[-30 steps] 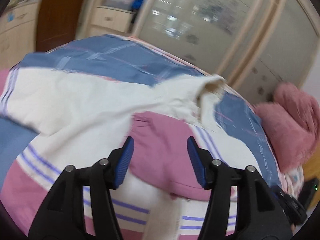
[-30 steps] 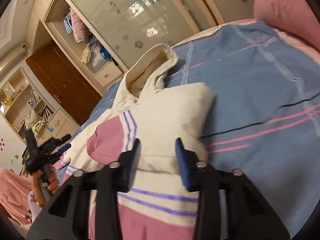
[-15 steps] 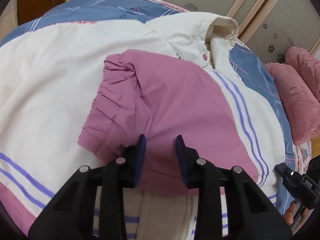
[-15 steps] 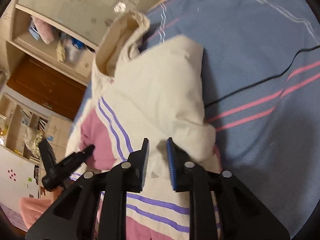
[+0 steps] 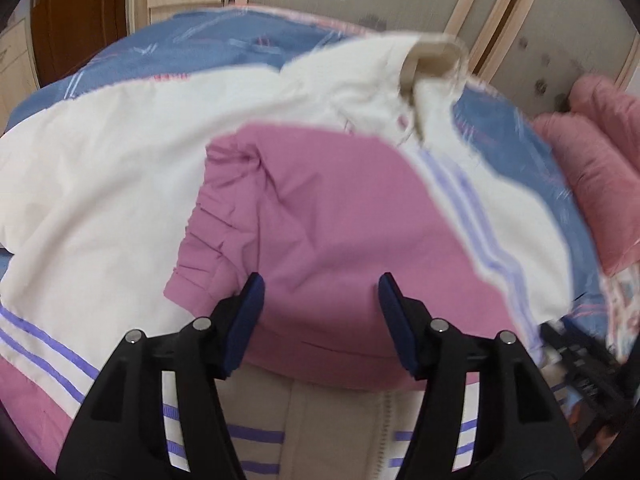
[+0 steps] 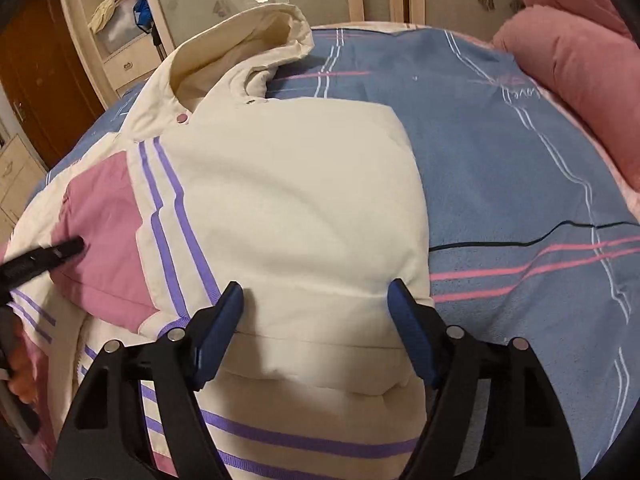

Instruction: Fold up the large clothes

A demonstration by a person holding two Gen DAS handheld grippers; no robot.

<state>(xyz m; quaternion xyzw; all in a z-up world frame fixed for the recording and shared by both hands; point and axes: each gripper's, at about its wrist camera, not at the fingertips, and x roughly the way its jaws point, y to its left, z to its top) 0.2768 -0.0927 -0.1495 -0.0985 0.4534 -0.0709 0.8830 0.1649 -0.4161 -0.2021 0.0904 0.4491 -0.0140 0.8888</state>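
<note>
Left gripper: your jaws are opening above the cream, pink and purple-striped padded jacket's folded pink sleeve, gripping nothing.
Right gripper: your jaws are opening over its cream sleeve, pads apart.

The blue bedsheet bears a small cursive word near the pink pillow, seemingly "love".

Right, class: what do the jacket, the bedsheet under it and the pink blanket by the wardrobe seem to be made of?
Jacket: probably a padded woven shell, matte cream and pink; it puffs and creases softly.
Bedsheet: likely brushed cotton or a similar fabric; flat, matte blue, with printed stripes.
Blanket: seemingly fleece or plush; a fuzzy, thick pink roll.
</note>
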